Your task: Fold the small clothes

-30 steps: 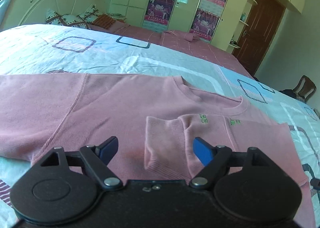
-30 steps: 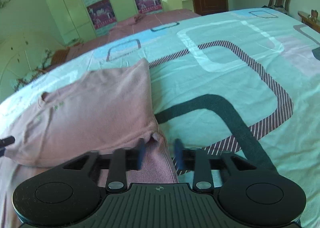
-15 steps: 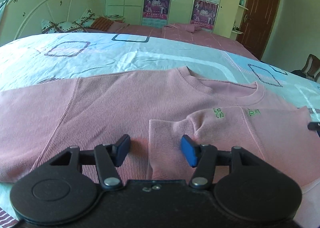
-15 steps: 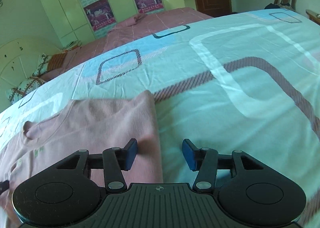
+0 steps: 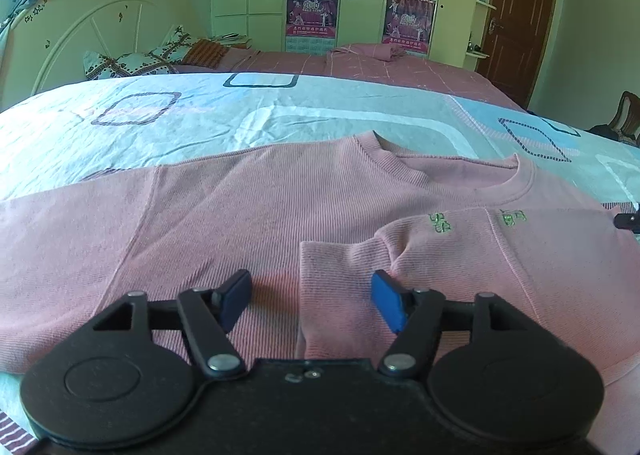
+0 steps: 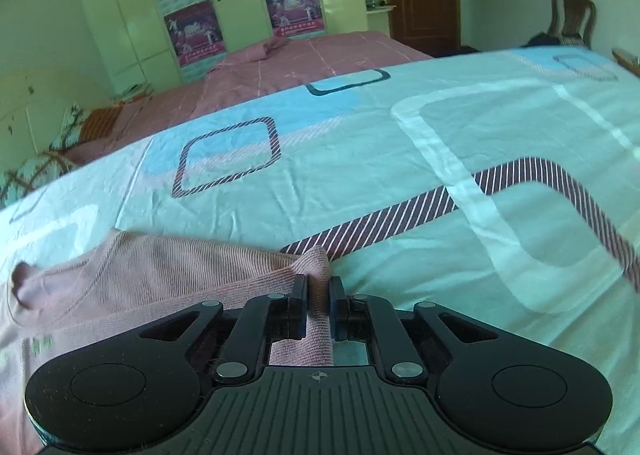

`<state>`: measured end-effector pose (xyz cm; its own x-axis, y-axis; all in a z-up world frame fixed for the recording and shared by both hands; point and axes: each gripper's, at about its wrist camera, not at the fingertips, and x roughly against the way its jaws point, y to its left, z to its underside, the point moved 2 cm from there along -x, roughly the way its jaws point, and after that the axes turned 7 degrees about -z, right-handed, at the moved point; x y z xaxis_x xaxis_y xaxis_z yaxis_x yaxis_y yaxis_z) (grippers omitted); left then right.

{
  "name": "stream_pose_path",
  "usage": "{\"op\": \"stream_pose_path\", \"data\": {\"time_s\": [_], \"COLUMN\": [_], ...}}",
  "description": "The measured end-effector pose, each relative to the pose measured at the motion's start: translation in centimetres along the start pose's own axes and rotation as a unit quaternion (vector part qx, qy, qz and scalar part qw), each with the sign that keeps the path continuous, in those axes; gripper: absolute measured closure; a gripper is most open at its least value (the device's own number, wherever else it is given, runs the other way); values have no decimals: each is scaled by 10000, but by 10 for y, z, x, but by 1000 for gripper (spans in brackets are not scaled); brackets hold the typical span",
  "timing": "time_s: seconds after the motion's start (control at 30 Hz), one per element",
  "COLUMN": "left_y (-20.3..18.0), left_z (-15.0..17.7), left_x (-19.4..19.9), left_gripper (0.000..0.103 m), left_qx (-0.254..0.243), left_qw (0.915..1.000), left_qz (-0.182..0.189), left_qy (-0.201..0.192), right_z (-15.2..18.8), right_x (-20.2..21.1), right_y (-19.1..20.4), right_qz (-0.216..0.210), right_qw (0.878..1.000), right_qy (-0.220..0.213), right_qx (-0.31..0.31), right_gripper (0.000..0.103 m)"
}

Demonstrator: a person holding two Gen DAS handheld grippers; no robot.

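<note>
From the left wrist, a pink ribbed-knit sweater (image 5: 240, 223) is being shown spread flat on a bedsheet (image 5: 280, 115) printed with rounded squares in pale blue and dark stripes. Its round neckband is lying toward the far side, and one sleeve is being kept folded across the chest, its straight cuff edge (image 5: 301, 287) running between the blue pads. The left gripper (image 5: 310, 297) is being held spread just over the cloth, its jaws having just been opening, with nothing pinched by them. Small green embroidery (image 5: 440, 221) is being seen beside the fold. Plenty of bare sheet is lying open beyond the collar.

From the right wrist, the right gripper (image 6: 319, 295) is being pressed together on a raised corner of the sweater (image 6: 160, 271), the jaws having just been closing; a peaked ridge of knit is being squeezed between the pads. The garment's edge is ending right at the jaws, and to the right a broad stretch of smooth, lightly creased bedsheet (image 6: 480, 175) is being left free.
</note>
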<state>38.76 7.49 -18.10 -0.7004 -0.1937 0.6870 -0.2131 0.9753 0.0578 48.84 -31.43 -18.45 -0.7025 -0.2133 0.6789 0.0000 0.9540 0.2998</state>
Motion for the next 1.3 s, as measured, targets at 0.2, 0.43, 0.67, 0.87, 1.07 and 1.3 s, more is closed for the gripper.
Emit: {"op": "stream_pose_path", "data": {"time_s": [0.2, 0.43, 0.67, 0.87, 1.07, 1.3], "left_y": [0, 0, -3, -7, -10, -15], "left_z": [4, 4, 1, 3, 5, 2], "left_x": [5, 3, 2, 3, 5, 10], "left_gripper": [27, 25, 23, 21, 18, 18], "left_qx": [-52, -77, -193, -206, -238, -414], "left_qw": [10000, 9996, 9987, 9983, 9976, 9960], "left_qz": [-15, -100, -194, -334, -513, -655], "left_qy": [47, 262, 425, 425, 392, 439], "right_z": [13, 57, 69, 84, 90, 98], "right_x": [43, 67, 86, 87, 87, 71], "right_y": [20, 19, 12, 34, 56, 79], "right_qz": [-168, -83, 35, -149, -347, -6], "right_qw": [9987, 9977, 9982, 9958, 9942, 9880], "right_qy": [-117, 149, 186, 299, 269, 357], "right_qx": [470, 649, 577, 856, 980, 1503], "right_gripper": [68, 56, 56, 56, 56, 56]}}
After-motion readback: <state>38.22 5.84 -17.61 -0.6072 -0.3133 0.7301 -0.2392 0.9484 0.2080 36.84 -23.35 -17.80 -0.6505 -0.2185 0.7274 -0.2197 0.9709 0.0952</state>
